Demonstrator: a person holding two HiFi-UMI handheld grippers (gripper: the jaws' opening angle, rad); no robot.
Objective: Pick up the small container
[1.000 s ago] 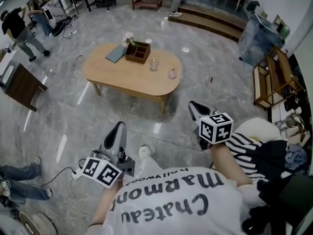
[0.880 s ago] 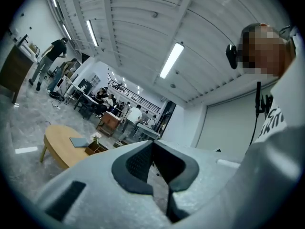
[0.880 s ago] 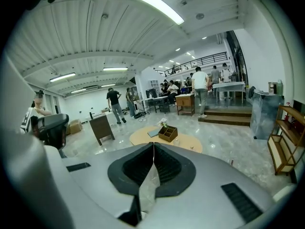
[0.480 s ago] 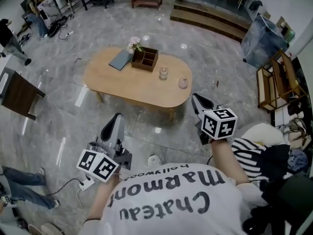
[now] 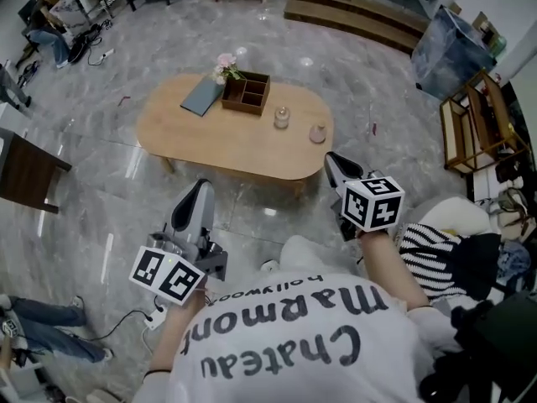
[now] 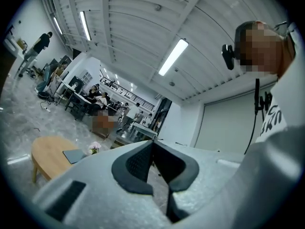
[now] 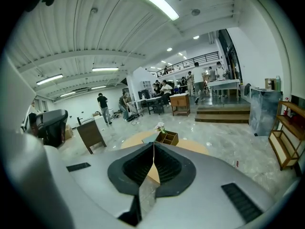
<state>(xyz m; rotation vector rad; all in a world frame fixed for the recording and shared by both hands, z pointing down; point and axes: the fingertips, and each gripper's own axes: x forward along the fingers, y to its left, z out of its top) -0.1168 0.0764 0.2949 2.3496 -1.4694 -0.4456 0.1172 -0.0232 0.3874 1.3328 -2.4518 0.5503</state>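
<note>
The small container must be one of two little jars toward the right end of the tabletop — a clear jar nearer the middle and a pinkish jar closer to the right end, near each other but apart. Which one is meant I cannot tell from here. Both stand upright and untouched.

I judge this to be the approach step, with the pick itself not yet begun. My right gripper hangs over the floor just off the tabletop's near right edge, its jaws pressed fully together with nothing between them. My left gripper is further off on the near side, also closed tight and empty. The next move calls for bringing the right gripper in over the near edge, spreading its jaws wider than the jar, then setting them on either side of it.

At the far edge sits a wooden box with compartments, flowers at its far left corner and a grey notebook just beside its left side — all well clear of the jars. Nothing blocks the reach. A cable trails on the floor at my left, and a shelf stands well off to the right.
</note>
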